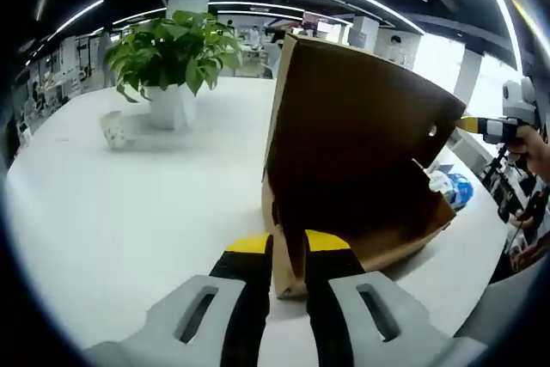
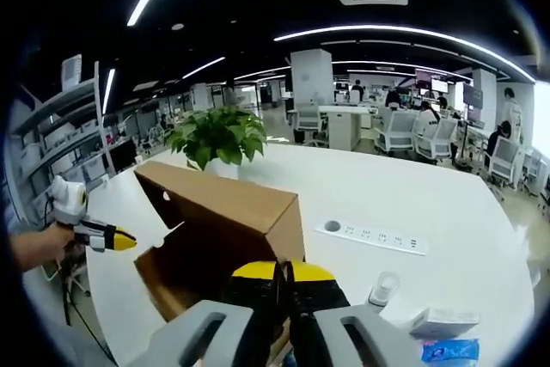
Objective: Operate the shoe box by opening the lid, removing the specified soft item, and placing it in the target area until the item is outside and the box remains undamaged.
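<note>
A brown cardboard shoe box [image 1: 361, 238] stands on the white table with its lid [image 1: 361, 126] swung up. My left gripper [image 1: 288, 253] is shut on the box's near corner, a strip of cardboard between its yellow-tipped jaws. In the right gripper view the lid [image 2: 223, 199] slopes over the dark opening [image 2: 193, 272], and my right gripper [image 2: 284, 277] is shut on the lid's near edge. The right gripper [image 1: 473, 125] touches the lid's far edge in the left gripper view. A hand holds the left gripper [image 2: 119, 239] at the box's far end. The box's inside is dark and its contents are hidden.
A potted plant [image 1: 172, 49] and a small cup [image 1: 114, 129] stand behind the box. A power strip [image 2: 371, 235], a small bottle [image 2: 384, 288], a white packet [image 2: 438, 322] and a blue packet [image 2: 451, 351] lie beside it. Office desks and chairs stand beyond the table [image 2: 412, 204].
</note>
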The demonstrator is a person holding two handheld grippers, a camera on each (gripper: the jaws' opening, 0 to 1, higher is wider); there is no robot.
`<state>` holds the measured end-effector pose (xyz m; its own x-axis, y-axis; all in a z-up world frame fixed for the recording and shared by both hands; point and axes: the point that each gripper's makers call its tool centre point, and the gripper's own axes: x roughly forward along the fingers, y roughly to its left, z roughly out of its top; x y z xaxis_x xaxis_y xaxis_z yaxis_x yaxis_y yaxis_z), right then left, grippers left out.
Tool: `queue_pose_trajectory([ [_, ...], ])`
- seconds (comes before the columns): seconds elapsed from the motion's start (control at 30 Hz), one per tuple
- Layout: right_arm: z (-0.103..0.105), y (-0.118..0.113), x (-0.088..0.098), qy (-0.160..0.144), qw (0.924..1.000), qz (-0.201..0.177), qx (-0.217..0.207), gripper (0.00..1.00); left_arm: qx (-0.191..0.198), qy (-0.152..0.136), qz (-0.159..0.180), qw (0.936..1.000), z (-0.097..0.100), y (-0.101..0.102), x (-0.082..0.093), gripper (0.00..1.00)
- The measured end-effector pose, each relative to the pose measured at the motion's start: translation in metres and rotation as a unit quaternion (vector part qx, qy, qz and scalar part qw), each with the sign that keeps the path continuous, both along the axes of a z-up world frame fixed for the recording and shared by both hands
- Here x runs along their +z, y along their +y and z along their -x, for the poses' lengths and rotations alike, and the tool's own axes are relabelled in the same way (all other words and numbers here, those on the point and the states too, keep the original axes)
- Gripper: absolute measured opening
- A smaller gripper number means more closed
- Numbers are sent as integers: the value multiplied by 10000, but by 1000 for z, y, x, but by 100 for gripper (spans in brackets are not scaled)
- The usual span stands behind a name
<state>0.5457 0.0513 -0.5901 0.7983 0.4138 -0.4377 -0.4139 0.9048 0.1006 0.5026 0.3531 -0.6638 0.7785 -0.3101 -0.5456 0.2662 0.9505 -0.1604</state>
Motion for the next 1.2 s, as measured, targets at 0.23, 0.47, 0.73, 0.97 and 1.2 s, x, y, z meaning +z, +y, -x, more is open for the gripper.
queue_pose_trajectory([
  [0.23, 9, 0, -3, 15, 10000, -50, 9, 0, -109, -145, -33, 9998, -1, -5, 7, 13],
  [0.47, 18, 0, -9, 38, 9999, -106, 22, 0, -178, -209, -39, 9996, -2, -8, 11, 13],
  [0.73, 25, 0, -18, 98, 9997, -213, 26, 0, -329, -296, -71, 9990, -3, -13, 18, 13],
  [0.97, 32, 1, -25, 166, 9996, -231, 60, 0, -429, -432, -91, 9981, -7, -17, 28, 13],
  [1.2, 39, 1, -31, 238, 9993, -280, 52, 0, -456, -527, -98, 9975, -9, -18, 33, 13],
])
